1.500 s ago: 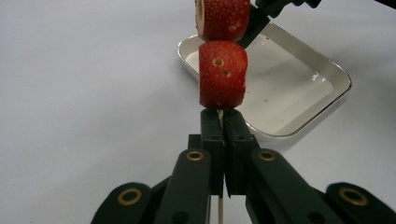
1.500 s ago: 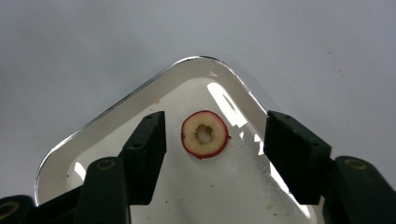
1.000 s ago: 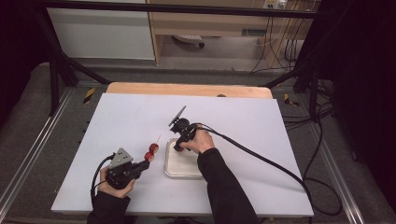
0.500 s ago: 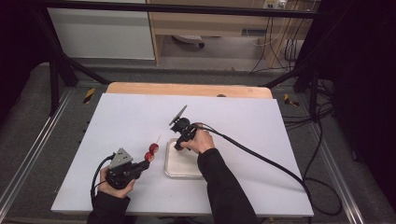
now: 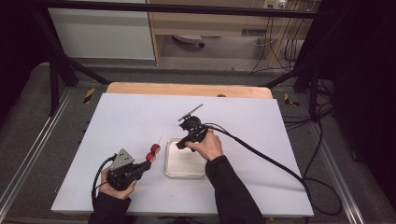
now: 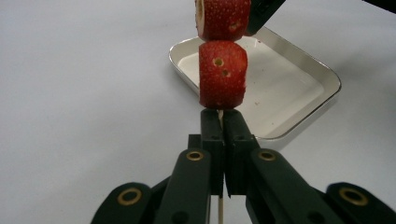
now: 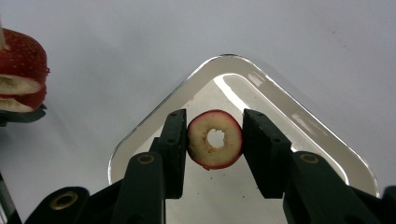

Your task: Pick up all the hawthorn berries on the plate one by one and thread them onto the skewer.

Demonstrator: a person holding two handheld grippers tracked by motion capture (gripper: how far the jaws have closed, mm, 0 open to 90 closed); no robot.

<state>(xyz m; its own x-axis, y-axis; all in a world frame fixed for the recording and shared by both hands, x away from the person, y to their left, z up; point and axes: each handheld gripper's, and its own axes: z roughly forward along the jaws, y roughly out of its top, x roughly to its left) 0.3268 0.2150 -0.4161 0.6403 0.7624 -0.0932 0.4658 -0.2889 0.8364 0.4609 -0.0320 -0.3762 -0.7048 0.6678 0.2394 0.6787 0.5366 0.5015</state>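
Observation:
My left gripper (image 6: 219, 114) is shut on a thin wooden skewer (image 6: 219, 212) that carries two red strawberry pieces (image 6: 223, 74). From above, the left gripper (image 5: 144, 162) sits at the table's front left, with the skewered strawberries (image 5: 152, 152) pointing toward the tray (image 5: 184, 163). My right gripper (image 7: 215, 122) has just been closing and now pinches a ring-shaped strawberry slice (image 7: 198, 142) with a hole through its middle. It holds the slice above the tray's near corner (image 7: 289, 121). The right gripper (image 5: 180, 144) hovers over the tray's far left edge, close to the skewer's tip.
The shallow metal tray (image 6: 299, 84) lies on a white table (image 5: 233, 116) with a wooden strip (image 5: 187, 88) along the far edge. A black cable (image 5: 266, 158) trails right from the right gripper. Metal frame rails run along both sides.
The right hand has risen and shifted slightly toward the skewer, carrying the slice. The left hand and its skewer have stayed still.

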